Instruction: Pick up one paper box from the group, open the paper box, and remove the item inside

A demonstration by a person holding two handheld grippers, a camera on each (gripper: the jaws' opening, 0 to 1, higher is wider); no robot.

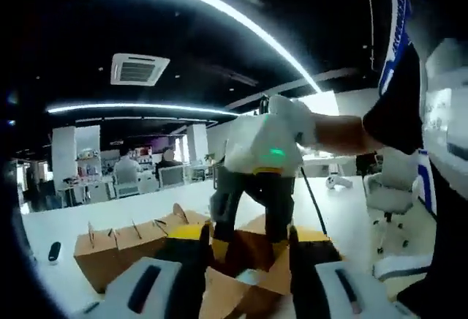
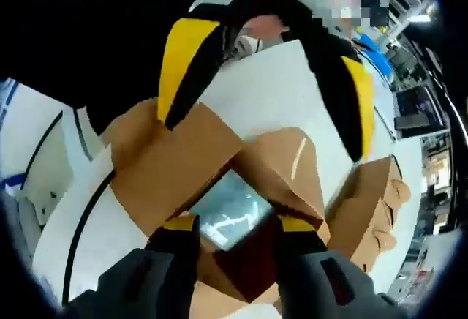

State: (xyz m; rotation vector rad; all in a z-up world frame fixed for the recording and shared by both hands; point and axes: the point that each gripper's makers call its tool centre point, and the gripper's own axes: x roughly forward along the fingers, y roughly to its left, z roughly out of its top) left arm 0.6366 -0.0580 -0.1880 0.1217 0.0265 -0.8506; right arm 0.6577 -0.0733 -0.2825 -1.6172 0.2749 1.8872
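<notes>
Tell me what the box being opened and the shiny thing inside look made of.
The open box looks like matte brown kraft cardboard: flat tan flaps, creased folds, no gloss. The item inside looks like glossy clear plastic film or wrap, going by the pale bluish glare; what it covers can't be made out. The boxes on the table show the same brown paperboard.
</notes>
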